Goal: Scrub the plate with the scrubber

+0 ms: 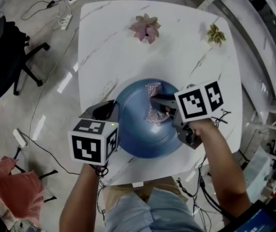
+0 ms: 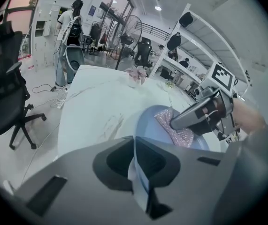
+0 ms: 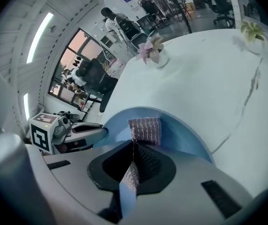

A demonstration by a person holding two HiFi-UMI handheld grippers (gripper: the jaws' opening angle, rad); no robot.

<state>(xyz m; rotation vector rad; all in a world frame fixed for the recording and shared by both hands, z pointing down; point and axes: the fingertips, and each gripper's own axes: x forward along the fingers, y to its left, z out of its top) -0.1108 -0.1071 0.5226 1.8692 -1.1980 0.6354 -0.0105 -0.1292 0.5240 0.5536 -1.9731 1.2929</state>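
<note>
A blue plate [image 1: 145,139] lies on the white table [image 1: 108,42] near its front edge. My left gripper [image 1: 113,112] is shut on the plate's left rim, and in the left gripper view the rim [image 2: 148,121] runs straight between the jaws of that gripper [image 2: 136,170]. A pink glittery scrubber [image 1: 154,114] rests on the upper part of the plate, with my right gripper [image 1: 154,99] shut on it. In the right gripper view the scrubber [image 3: 145,129] sticks out ahead of the right gripper [image 3: 133,165] onto the plate [image 3: 185,135].
A pink succulent [image 1: 146,27] and a small green plant [image 1: 216,34] stand at the table's far side. A black office chair [image 1: 7,52] and cables are on the floor to the left. Shelving runs along the right.
</note>
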